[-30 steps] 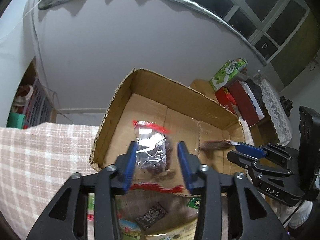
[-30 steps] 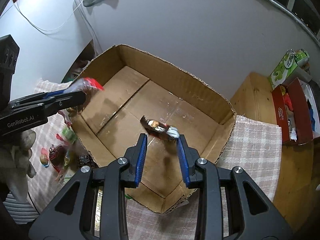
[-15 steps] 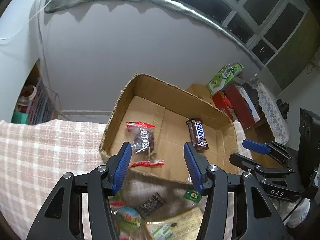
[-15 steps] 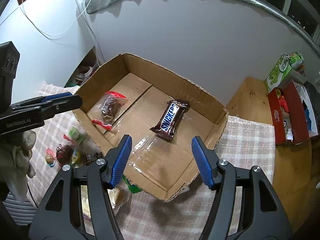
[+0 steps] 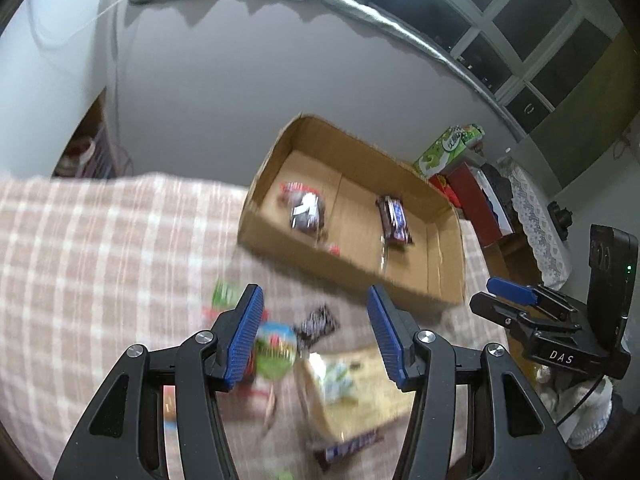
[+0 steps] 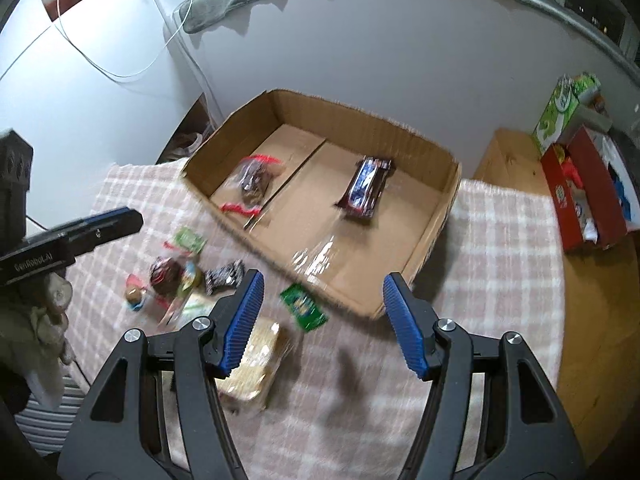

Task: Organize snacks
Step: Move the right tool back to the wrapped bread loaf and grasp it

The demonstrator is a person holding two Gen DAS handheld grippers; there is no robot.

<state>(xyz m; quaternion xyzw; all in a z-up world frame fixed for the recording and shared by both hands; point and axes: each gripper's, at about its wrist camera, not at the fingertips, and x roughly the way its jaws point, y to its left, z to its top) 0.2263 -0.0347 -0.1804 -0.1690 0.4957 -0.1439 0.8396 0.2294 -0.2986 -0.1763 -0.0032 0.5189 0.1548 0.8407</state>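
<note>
both grippers are hanging empty over the checked cloth [image 6: 500, 240], with the cardboard box [image 6: 434, 216] lying beyond them. the left gripper [image 5: 314, 334] is showing its blue fingers apart with nothing between them, and the right gripper [image 6: 322, 322] is standing wide with only the cloth and loose snacks showing through the gap. two snacks are already lying in the box: a clear red-edged packet [image 6: 252, 182] in its left half and a dark chocolate bar [image 6: 366, 188] in its right half. the rest are waiting on the cloth just in front of the box: a small green sachet [image 6: 304, 306], a dark wrapped sweet [image 6: 224, 274], a round green-topped pot [image 5: 276, 350] and a tan cracker pack [image 6: 256, 360]. the step in hand looks like picking the next pieces from this heap. to do it well, each hand is probably best going for a snack on its own side, coming down over the narrow width of one piece, with the pads clear of its neighbours. the flat sachet likely needs a low pinch at its edge, since thin foil can slip.
</note>
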